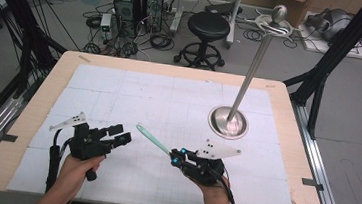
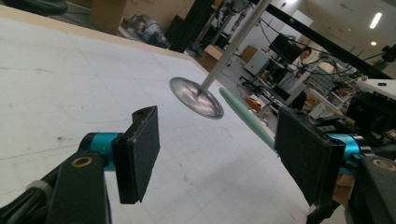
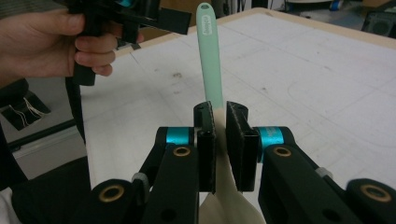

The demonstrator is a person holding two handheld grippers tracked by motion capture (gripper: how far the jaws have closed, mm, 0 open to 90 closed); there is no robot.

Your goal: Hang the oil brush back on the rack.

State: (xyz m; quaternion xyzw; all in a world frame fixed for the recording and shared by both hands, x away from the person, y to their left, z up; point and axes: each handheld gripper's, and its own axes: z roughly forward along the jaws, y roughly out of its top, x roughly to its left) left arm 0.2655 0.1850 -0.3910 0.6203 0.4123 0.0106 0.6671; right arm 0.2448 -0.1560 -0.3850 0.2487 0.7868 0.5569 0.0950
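The right gripper [image 1: 177,157] clamps a mint-green, cream-headed silicone spatula [image 1: 152,138] above the white mat, its handle pointing up-left toward the nearby left gripper [image 1: 119,133], whose jaws gape empty.

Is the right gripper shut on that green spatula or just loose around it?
Shut on it. In the right gripper view the right gripper has both jaws pressed against the green spatula, whose handle sticks out beyond them, off the table.
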